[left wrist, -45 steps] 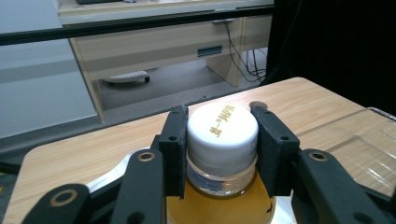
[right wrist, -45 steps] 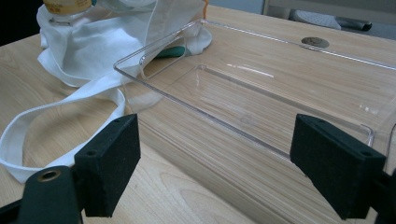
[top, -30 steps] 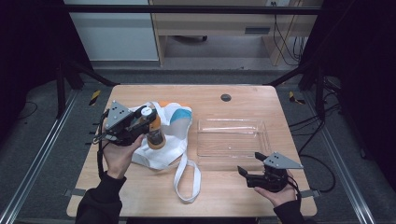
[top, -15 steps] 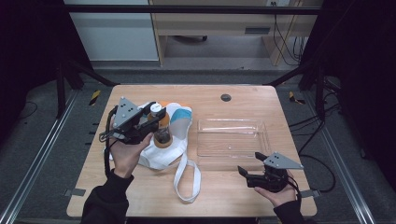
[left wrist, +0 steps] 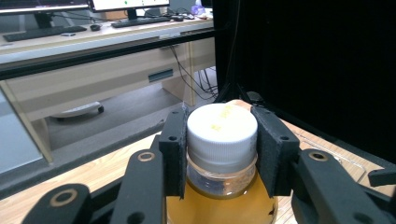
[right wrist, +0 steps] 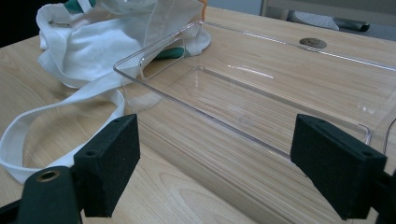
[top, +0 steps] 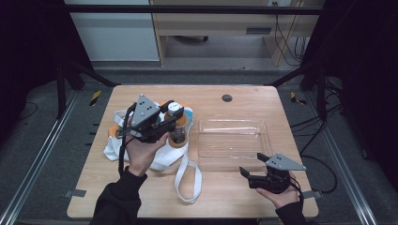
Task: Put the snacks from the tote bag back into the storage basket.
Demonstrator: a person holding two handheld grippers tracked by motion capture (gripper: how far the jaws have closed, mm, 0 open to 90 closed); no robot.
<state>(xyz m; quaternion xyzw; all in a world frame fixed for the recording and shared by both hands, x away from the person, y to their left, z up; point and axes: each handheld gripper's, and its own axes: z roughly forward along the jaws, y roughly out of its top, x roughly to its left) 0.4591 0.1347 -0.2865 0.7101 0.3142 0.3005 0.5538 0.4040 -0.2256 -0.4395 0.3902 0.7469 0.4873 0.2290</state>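
The table (top: 220, 187) is a pale wooden top with a small dark disc (top: 227, 98) set in it near the far edge. On its left half lies a white cloth bag (top: 162, 157), crumpled, with orange and green showing through at its far side; one long strap (top: 187, 180) loops out toward the near edge. Just right of the bag, touching its cloth at one corner in the right gripper view, sits a clear plastic tray (top: 233, 124) with low walls, shallow and rectangular.

The left gripper (top: 171, 123) hangs above the bag, held in a hand (top: 141, 152) that comes in from the near edge, its grey three-cornered plate on top. Its jaws are clamped on the bottle (top: 176, 126): in the left gripper view both black pads (left wrist: 173, 154) press the sides of the white cap (left wrist: 222, 130), one on each side, and the bottle hangs upright below them. The bottle is clear, filled with an amber liquid, and stands over the bag's right part, near the tray's left wall; whether its base touches the cloth I cannot tell.

The right gripper (top: 251, 166) rests low at the near right of the table, just short of the tray's near wall. Its jaws stand wide apart with nothing between them, and they point toward the tray
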